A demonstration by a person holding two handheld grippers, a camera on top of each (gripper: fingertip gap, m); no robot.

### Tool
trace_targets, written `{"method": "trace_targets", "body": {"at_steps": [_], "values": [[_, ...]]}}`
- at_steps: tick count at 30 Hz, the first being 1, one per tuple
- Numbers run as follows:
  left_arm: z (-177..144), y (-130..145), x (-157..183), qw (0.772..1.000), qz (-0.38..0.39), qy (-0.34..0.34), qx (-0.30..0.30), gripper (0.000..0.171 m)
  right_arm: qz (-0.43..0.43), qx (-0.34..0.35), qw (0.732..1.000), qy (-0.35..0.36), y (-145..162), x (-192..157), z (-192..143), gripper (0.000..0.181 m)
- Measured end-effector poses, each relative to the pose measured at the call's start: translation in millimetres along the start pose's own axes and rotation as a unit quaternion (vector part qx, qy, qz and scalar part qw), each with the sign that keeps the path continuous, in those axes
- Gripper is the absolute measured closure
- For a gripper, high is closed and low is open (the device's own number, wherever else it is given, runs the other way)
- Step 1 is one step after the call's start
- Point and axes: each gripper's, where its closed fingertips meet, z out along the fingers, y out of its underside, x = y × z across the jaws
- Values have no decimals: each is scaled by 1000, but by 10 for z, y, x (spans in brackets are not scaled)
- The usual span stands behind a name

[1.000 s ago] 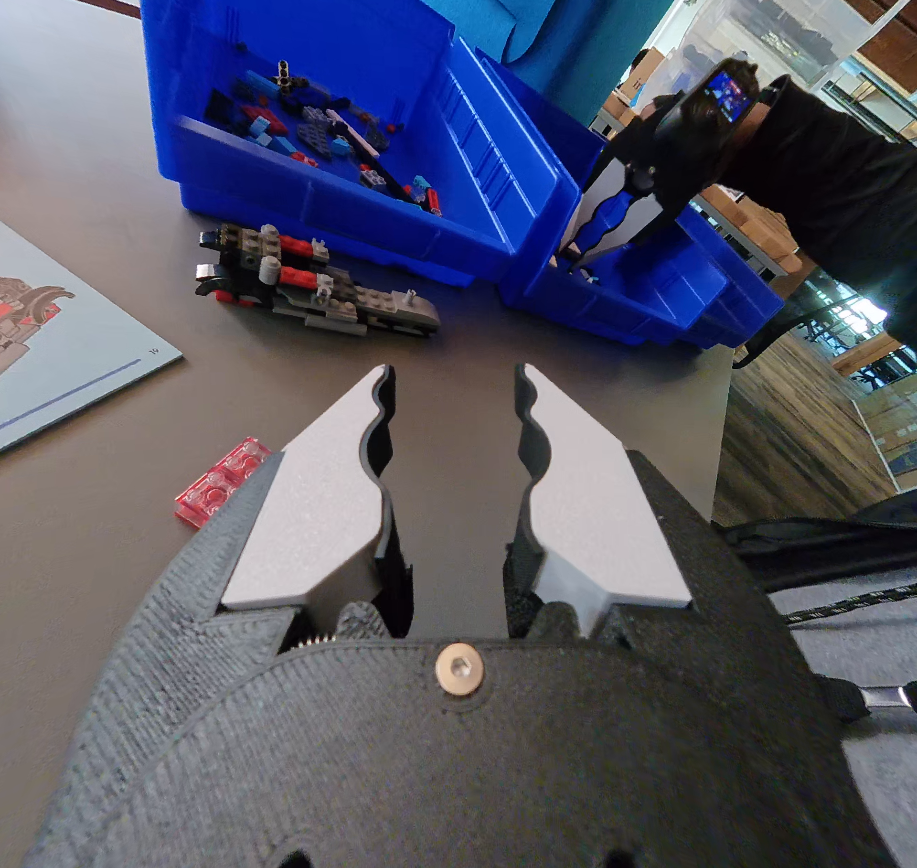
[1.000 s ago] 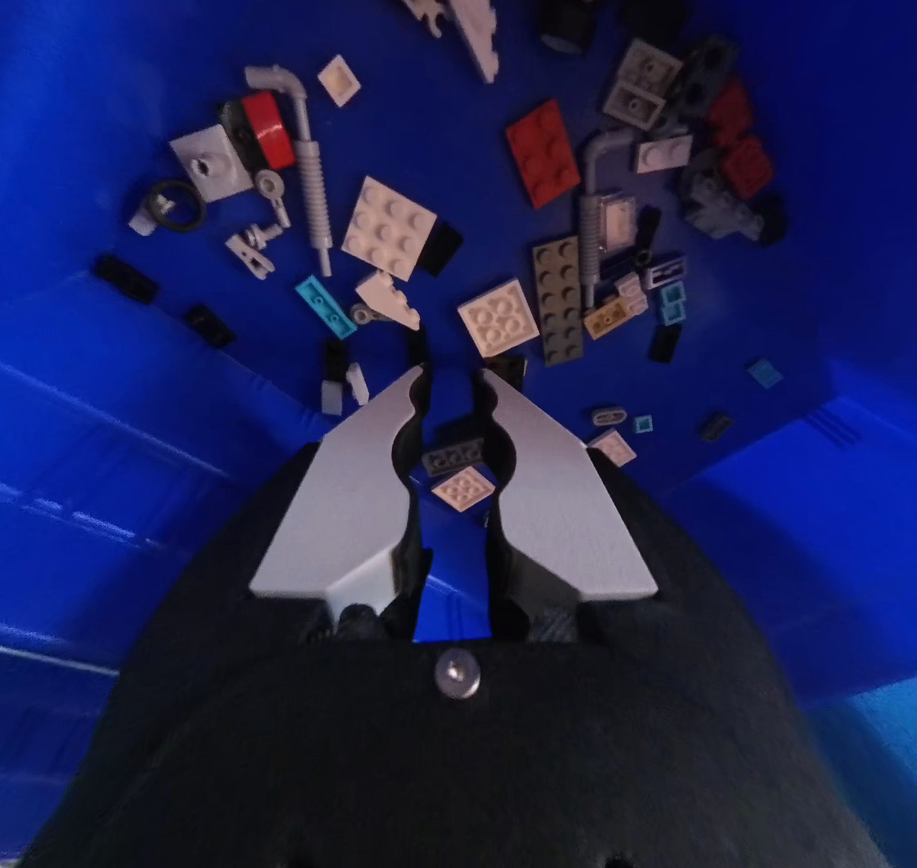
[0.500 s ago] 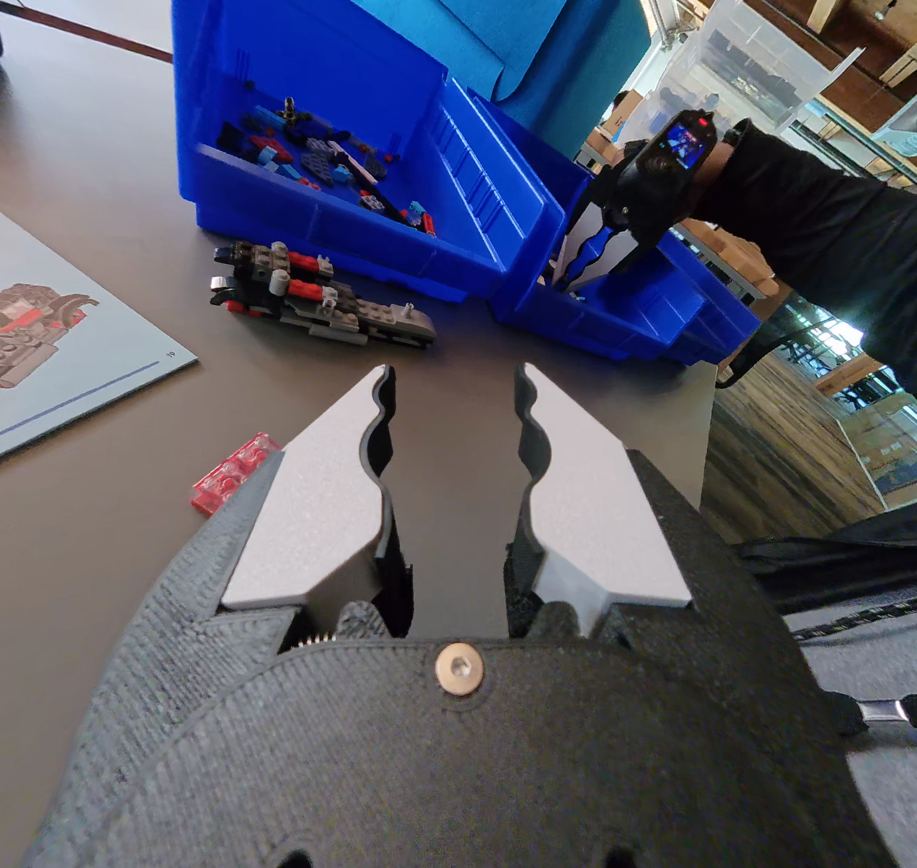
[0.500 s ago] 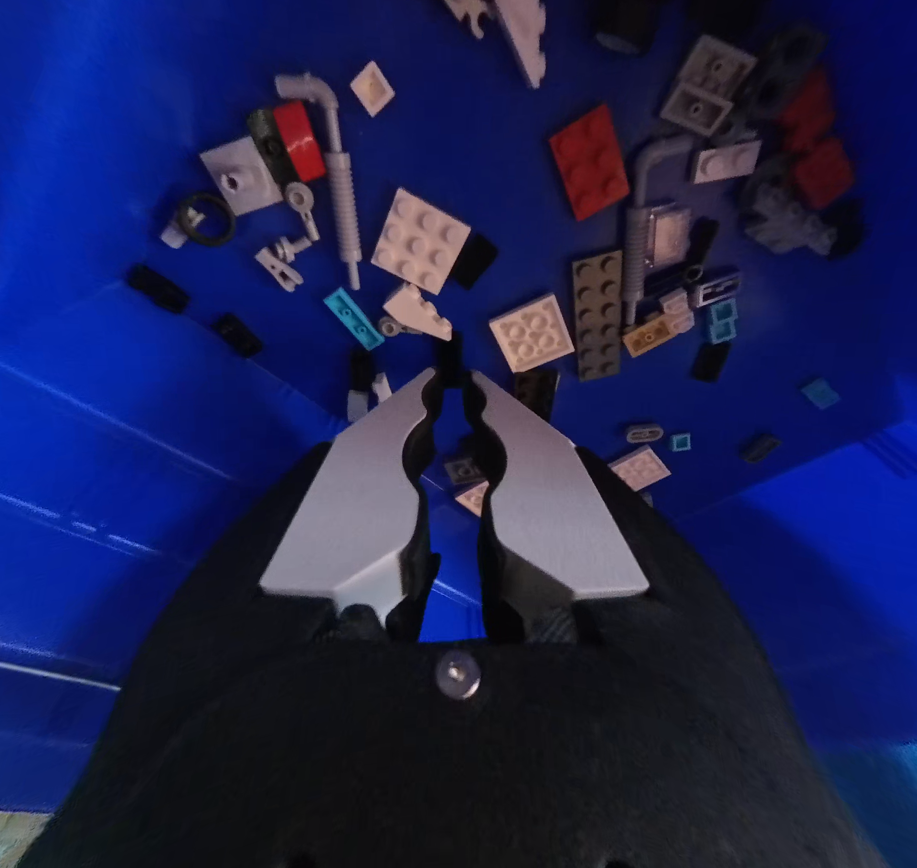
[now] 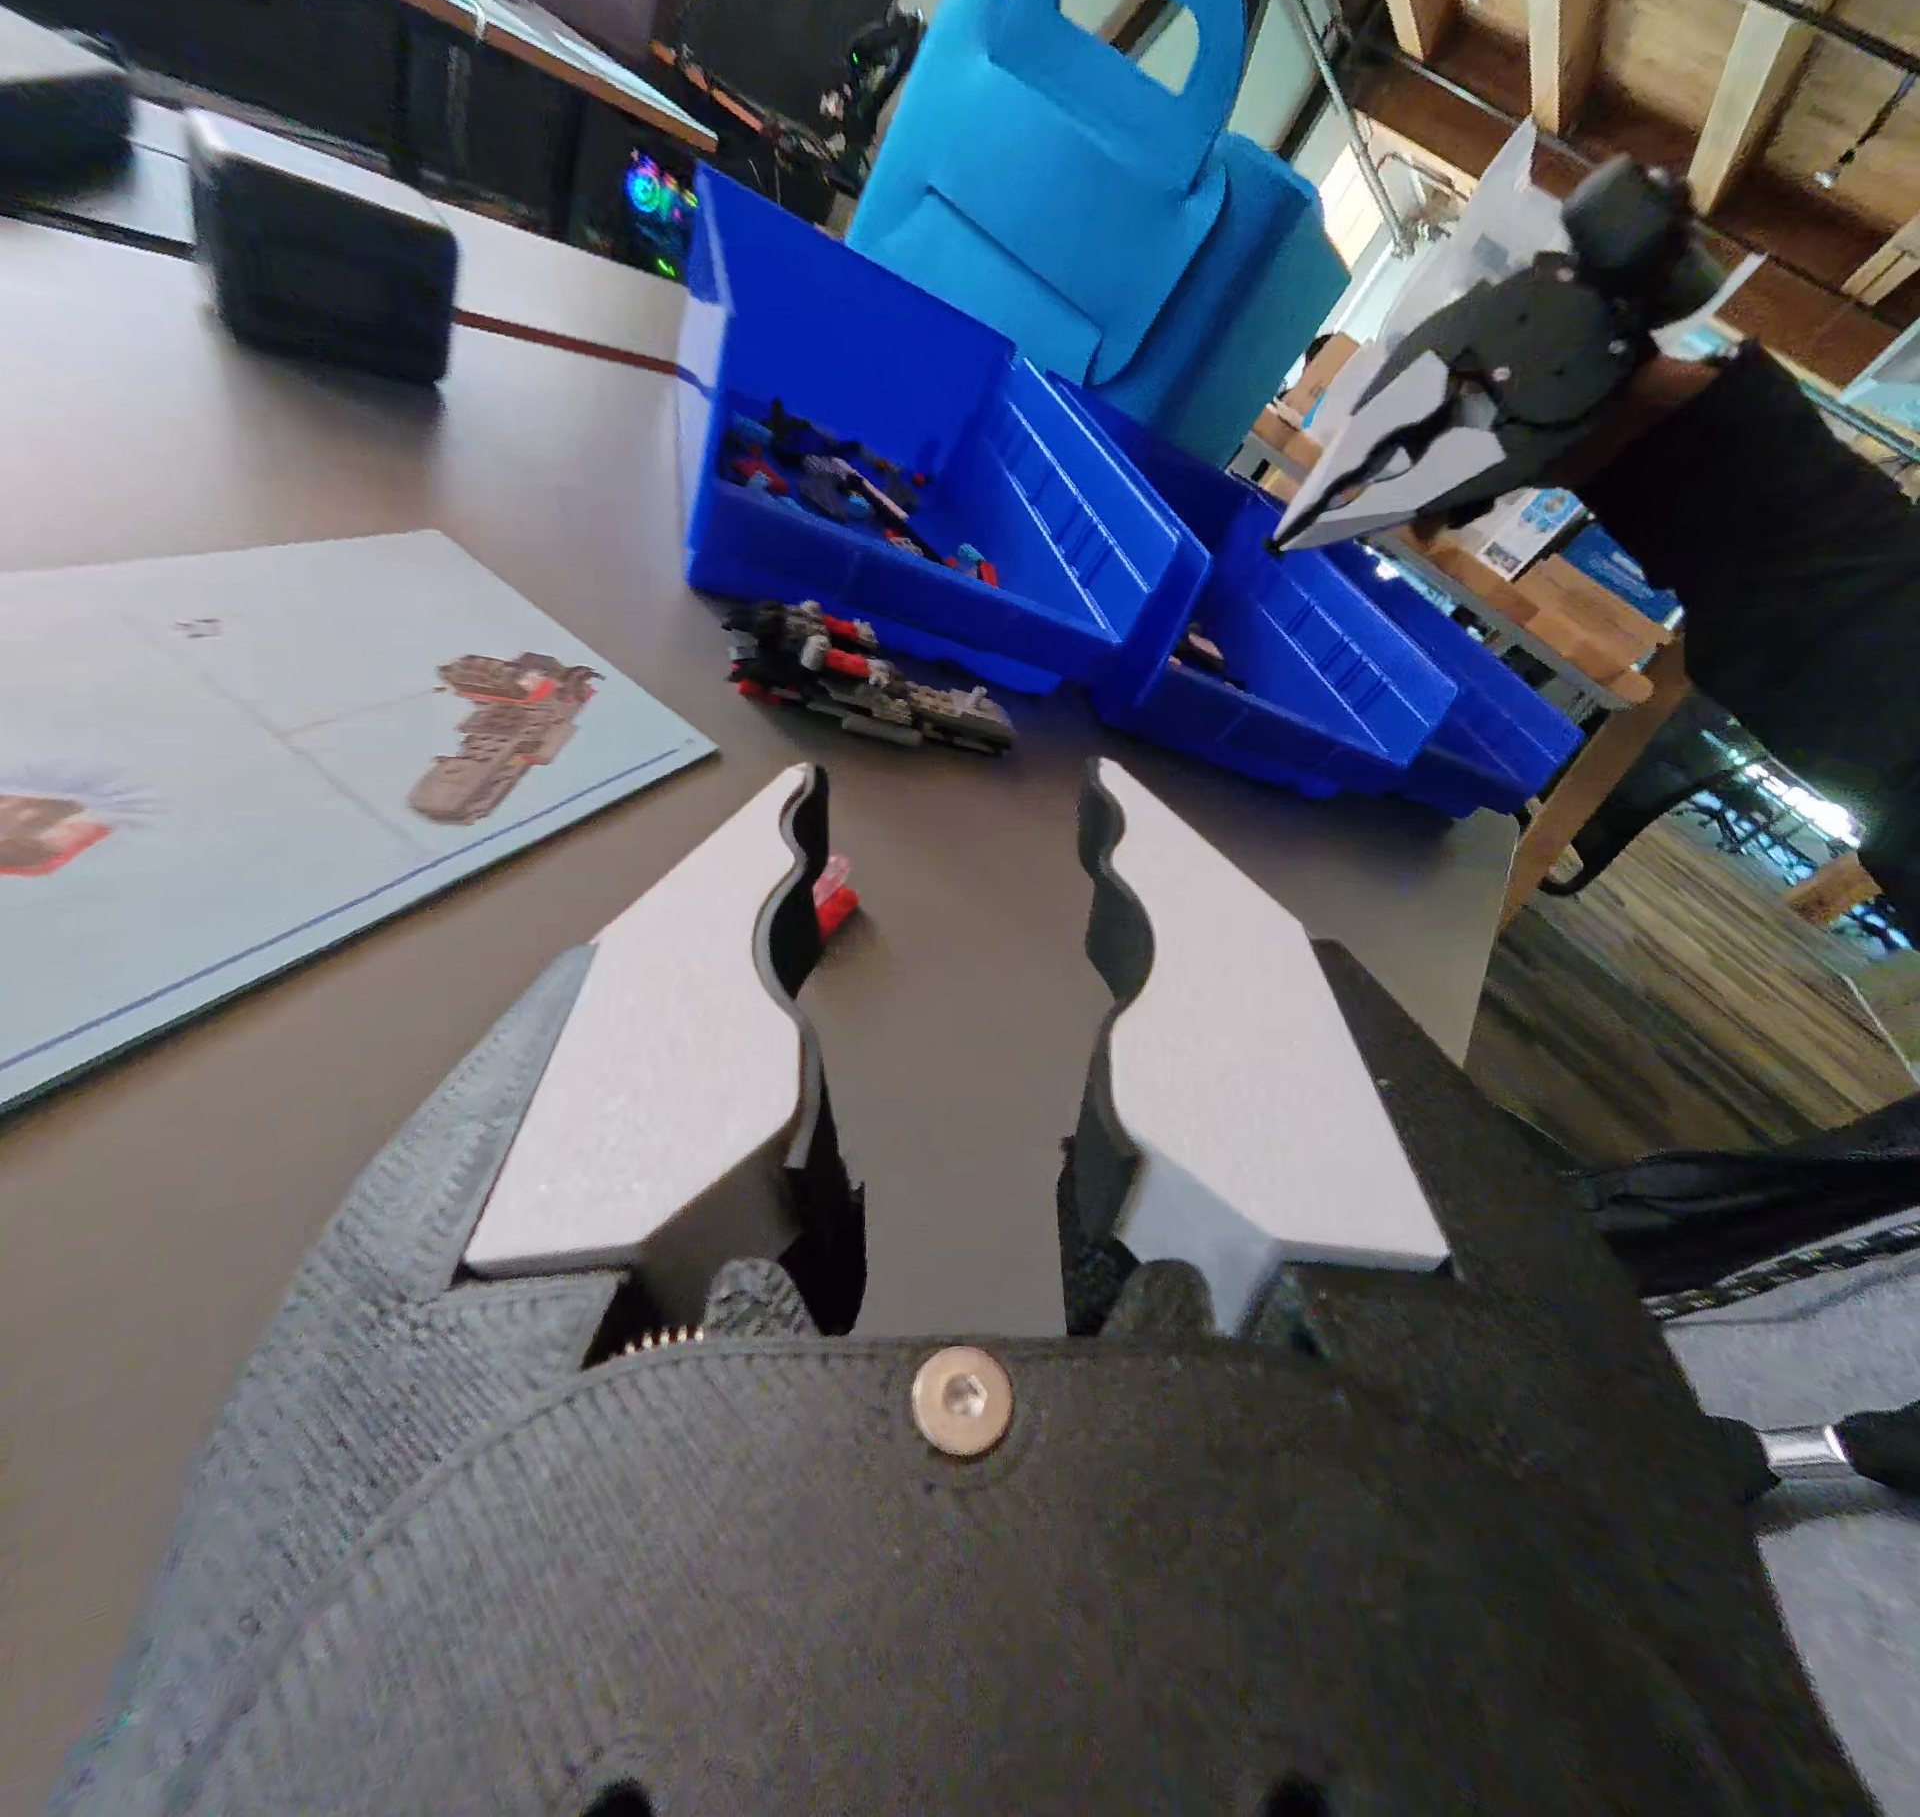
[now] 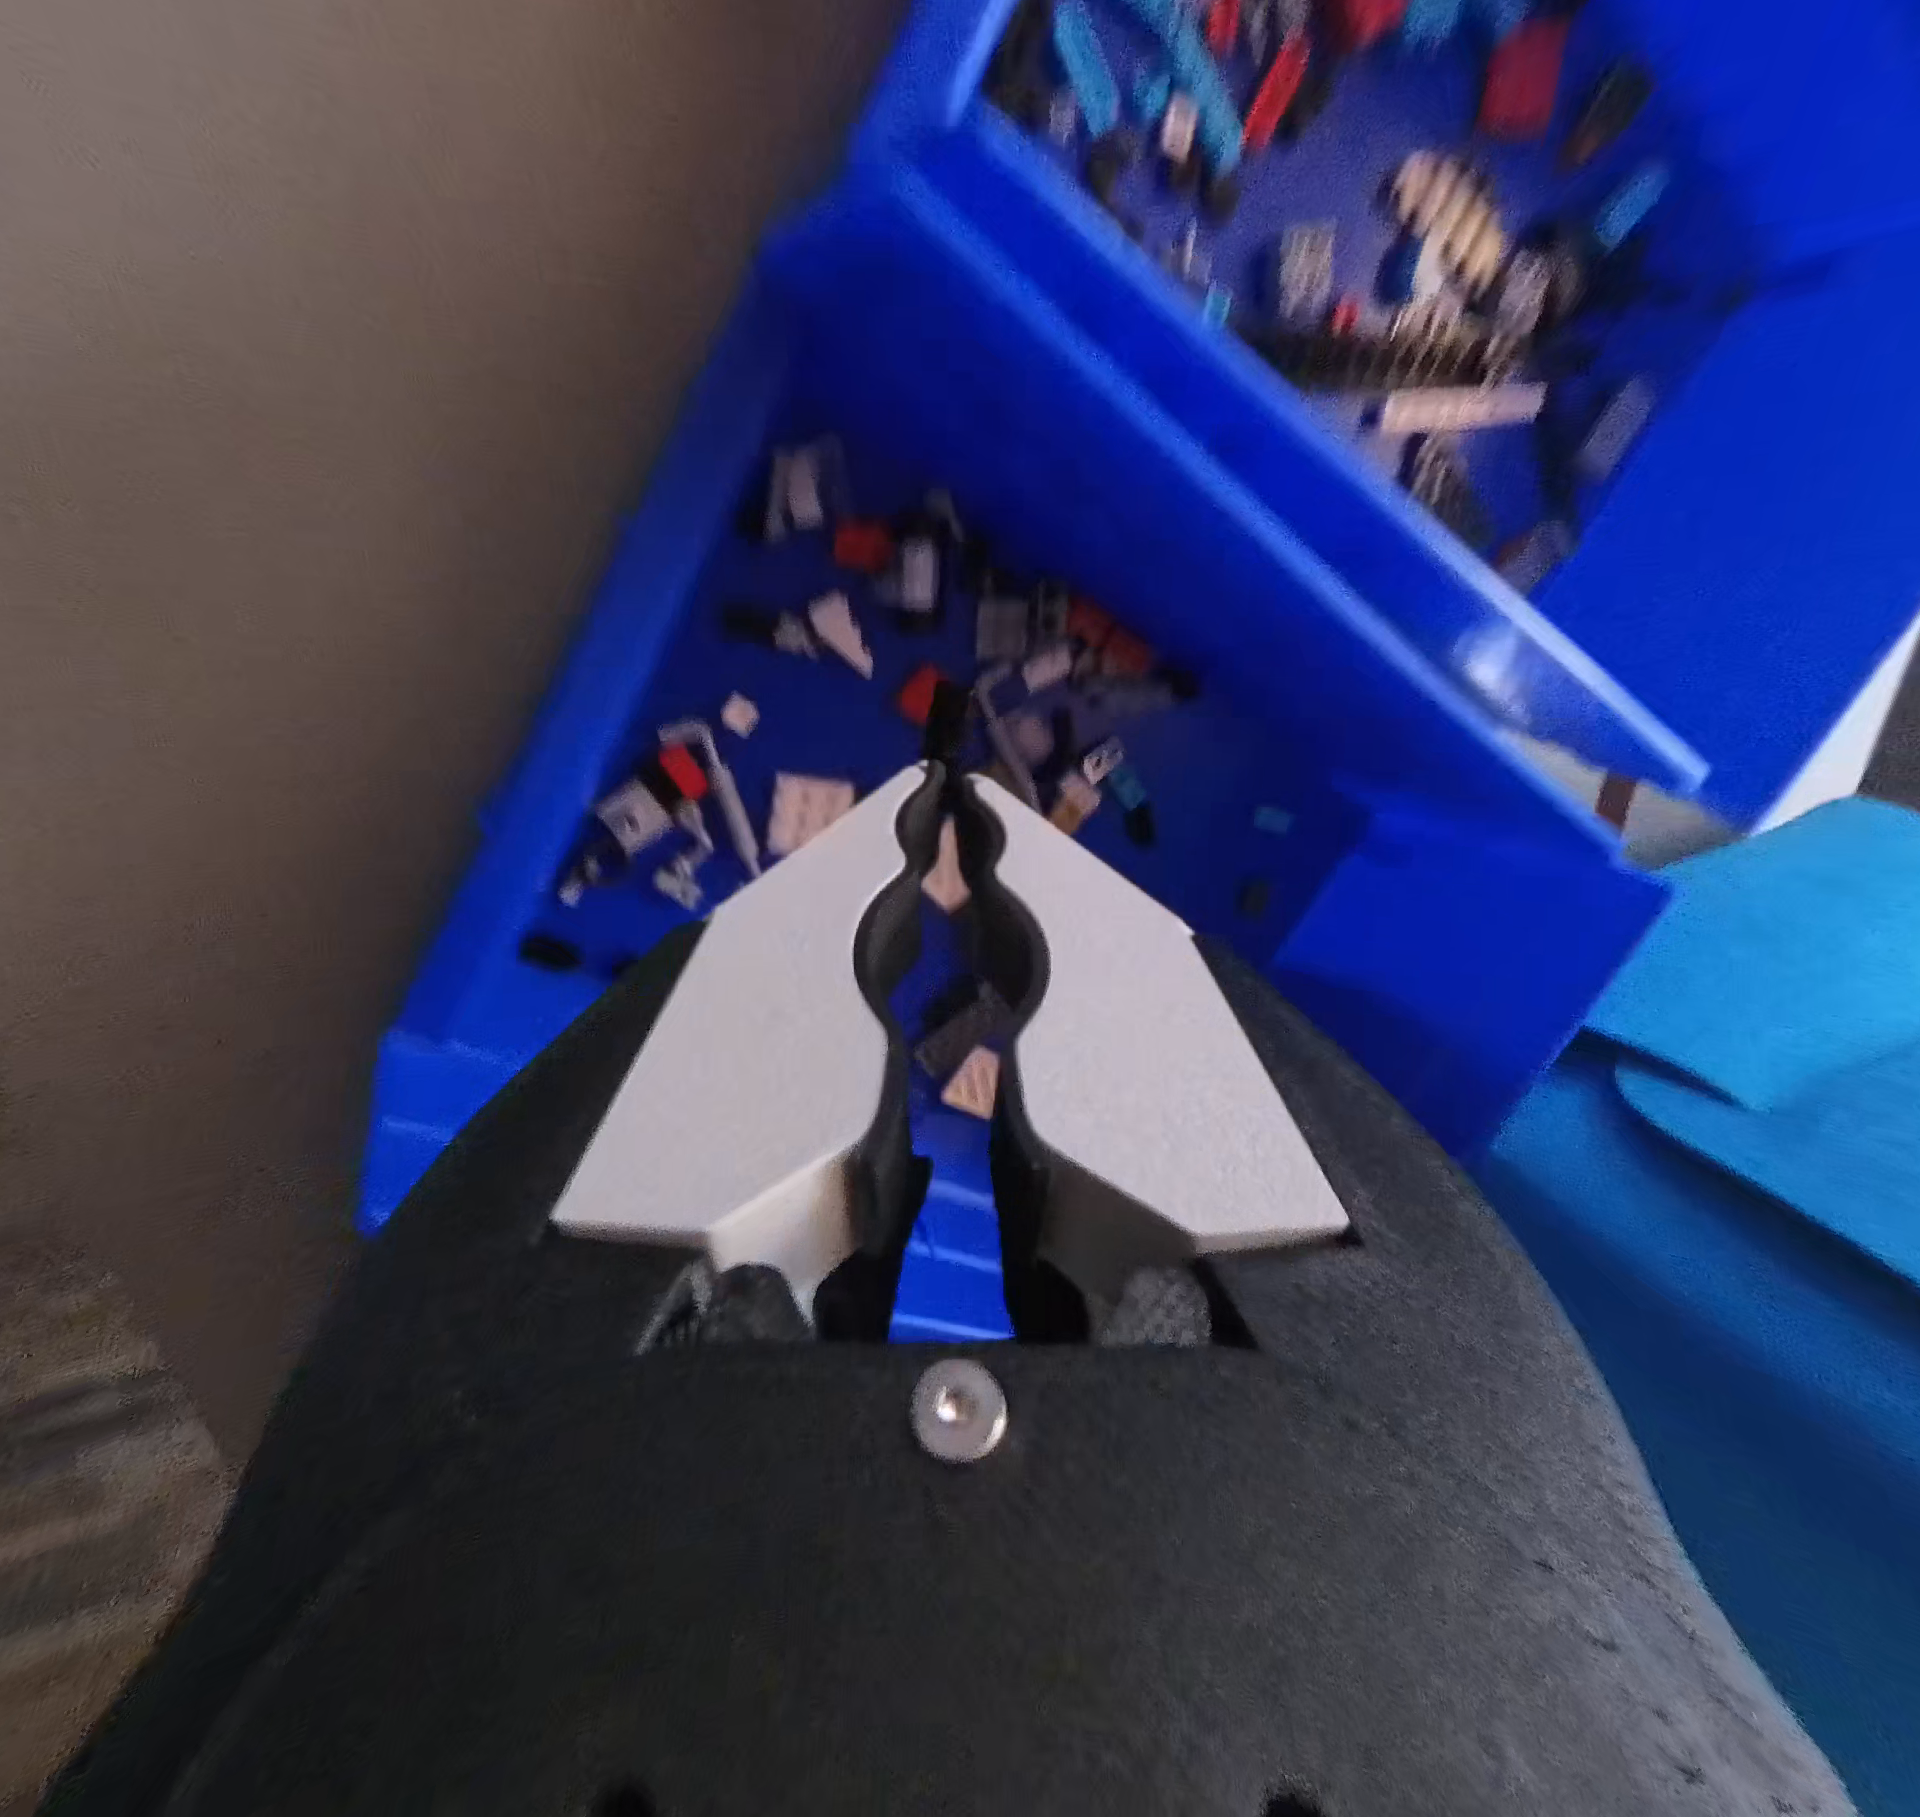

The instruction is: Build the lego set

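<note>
My right gripper [image 6: 943, 780] is shut on a small black lego piece [image 6: 945, 728] and holds it above a blue bin [image 6: 468, 1019] of loose pieces. It also shows in the left wrist view [image 5: 1288, 541], raised over the right-hand bin [image 5: 1330, 666]. My left gripper [image 5: 951, 780] is open and empty, low over the dark table. The part-built black, grey and red lego model [image 5: 868, 692] lies on the table ahead of it, in front of the left-hand bin [image 5: 831, 344]. A small clear red piece [image 5: 836, 894] lies by my left finger.
An open instruction booklet [image 5: 260, 728] lies on the left. A black box [image 5: 322, 281] stands at the far left. A light blue paper bag [image 5: 1060, 188] stands behind the bins. The table edge [image 5: 1496, 936] is on the right, with wooden floor beyond. The tips of one gripper are about 35 cm away from the tips of the other.
My right gripper has shut on the small black piece and lifted it out of the bin. My left gripper has drawn back and tilted up, staying open.
</note>
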Motion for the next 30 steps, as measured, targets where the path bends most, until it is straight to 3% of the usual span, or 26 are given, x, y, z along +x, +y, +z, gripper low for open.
{"method": "trace_targets", "body": {"at_steps": [7,13,17,22,30], "values": [[-634,-83,-361,999,-9,-45,26,123,-2,107,994,12,-1310,-318,48,177],[-1243,-132,-870,991,-39,-127,20,123,20,220,973,-66,-2642,-928,512,178],[-1513,-99,-1187,983,-50,-177,7,123,48,261,959,-103,-3332,-1206,792,178],[-1589,-77,-1330,982,-83,-172,17,124,96,258,954,-114,-3762,-1281,1147,178],[-1575,-56,-1348,982,-96,-164,11,124,109,218,961,-128,-3793,-1346,1472,177]]}}
